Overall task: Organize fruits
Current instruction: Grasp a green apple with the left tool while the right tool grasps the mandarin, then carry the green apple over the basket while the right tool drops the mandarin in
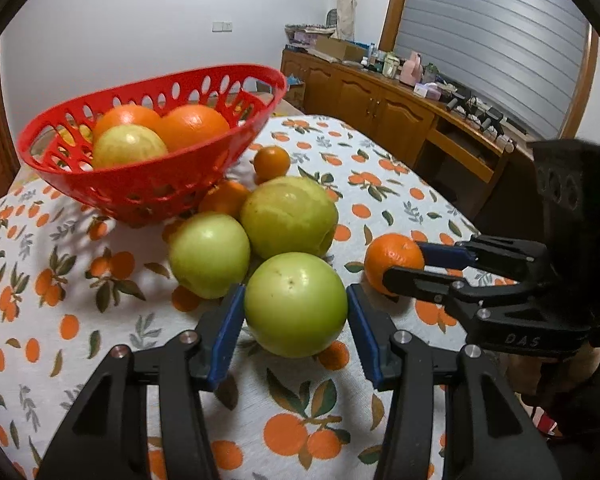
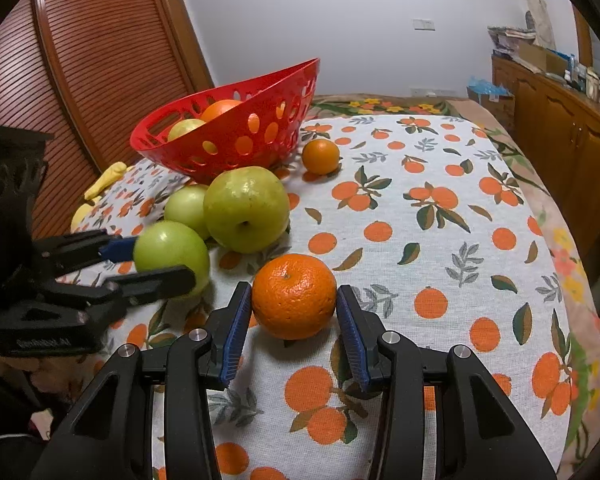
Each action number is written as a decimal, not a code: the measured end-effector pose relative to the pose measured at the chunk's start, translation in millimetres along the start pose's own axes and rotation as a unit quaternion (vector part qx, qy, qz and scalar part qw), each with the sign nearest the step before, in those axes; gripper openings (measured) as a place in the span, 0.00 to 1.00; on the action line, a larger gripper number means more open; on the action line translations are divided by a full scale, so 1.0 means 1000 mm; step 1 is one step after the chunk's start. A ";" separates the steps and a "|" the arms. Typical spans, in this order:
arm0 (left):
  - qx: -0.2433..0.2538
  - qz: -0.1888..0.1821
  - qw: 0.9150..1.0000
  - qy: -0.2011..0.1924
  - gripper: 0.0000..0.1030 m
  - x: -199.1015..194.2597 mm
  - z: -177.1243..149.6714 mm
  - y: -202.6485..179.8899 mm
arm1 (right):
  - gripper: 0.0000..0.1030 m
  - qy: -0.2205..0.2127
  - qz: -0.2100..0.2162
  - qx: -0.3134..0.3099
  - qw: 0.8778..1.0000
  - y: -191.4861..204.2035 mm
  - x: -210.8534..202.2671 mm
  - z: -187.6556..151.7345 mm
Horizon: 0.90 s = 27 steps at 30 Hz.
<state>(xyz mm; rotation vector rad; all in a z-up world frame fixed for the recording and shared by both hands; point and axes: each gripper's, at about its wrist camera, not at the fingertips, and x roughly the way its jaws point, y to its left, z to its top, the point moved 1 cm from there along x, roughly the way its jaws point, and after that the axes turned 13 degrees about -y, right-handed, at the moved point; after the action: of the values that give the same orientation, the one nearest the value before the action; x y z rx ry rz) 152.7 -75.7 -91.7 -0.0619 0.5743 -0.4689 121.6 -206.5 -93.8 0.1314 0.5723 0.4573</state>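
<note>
A green apple is clamped between the blue pads of the left gripper on the orange-print tablecloth, while a mandarin is gripped by the right gripper. Behind, two more green apples are seen beside the red basket, already loaded with fruit.

I see a red perforated basket near the tablecloth's far left corner, holding two oranges and a yellow-green apple. Just in front sit three green apples – clustered, touching – and small tangerines; one larger orange lies apart, toward the near edge.
</note>
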 end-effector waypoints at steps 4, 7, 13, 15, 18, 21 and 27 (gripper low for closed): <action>-0.001 -0.005 1.000 -0.014 0.48 -0.017 0.006 0.002 | 0.42 -0.006 -0.003 -0.002 1.000 0.002 -0.002 0.002; 0.003 -0.002 1.000 -0.024 0.48 -0.028 0.012 0.003 | 0.42 -0.010 -0.001 0.001 1.000 0.003 -0.006 0.003; 0.006 0.007 0.999 -0.044 0.48 -0.046 0.025 0.009 | 0.42 -0.024 0.011 -0.006 1.000 0.014 -0.014 0.015; 0.005 0.012 0.999 -0.051 0.48 -0.051 0.029 0.012 | 0.42 -0.030 0.016 -0.014 0.999 0.020 -0.016 0.022; 0.003 0.019 0.998 -0.060 0.48 -0.058 0.035 0.018 | 0.42 -0.035 0.021 -0.022 0.999 0.027 -0.017 0.033; 0.003 0.026 0.997 -0.067 0.48 -0.062 0.040 0.022 | 0.42 -0.043 0.025 -0.030 0.998 0.032 -0.019 0.045; -0.001 0.041 0.996 -0.080 0.48 -0.070 0.048 0.034 | 0.42 -0.052 0.029 -0.039 0.997 0.040 -0.015 0.063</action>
<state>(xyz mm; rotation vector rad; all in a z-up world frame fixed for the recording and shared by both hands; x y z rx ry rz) 140.9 -17.8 -21.8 -0.0770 0.4183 -0.3804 129.9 -177.8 -24.1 0.0960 0.4478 0.5255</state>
